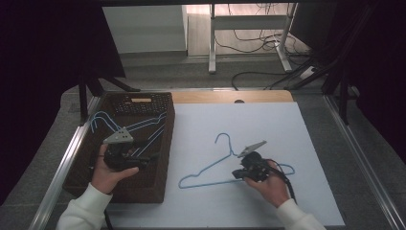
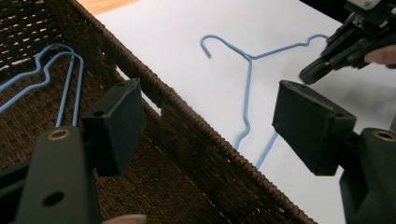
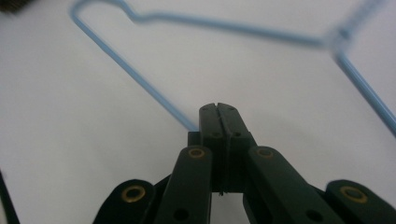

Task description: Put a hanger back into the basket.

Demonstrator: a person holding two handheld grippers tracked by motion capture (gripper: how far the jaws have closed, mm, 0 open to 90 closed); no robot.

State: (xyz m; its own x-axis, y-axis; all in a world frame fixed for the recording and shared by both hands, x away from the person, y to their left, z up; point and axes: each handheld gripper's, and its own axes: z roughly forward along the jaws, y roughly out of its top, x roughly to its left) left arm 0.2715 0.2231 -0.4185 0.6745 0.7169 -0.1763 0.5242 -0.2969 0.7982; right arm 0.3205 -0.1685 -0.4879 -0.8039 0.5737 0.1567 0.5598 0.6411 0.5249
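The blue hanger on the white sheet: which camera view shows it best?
The high view: there the whole blue hanger lies visible on the white sheet, with the right gripper shut on its lower wire. The left gripper view shows its hook and neck; the right gripper view, a blurred part of the wire.

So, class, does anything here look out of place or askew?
One blue hanger lies loose on the white table sheet, while the other hangers sit in the wicker basket. The right gripper is shut on its bottom wire.

Smooth blue wire hanger [image 1: 225,167], rough woven basket [image 1: 158,187]
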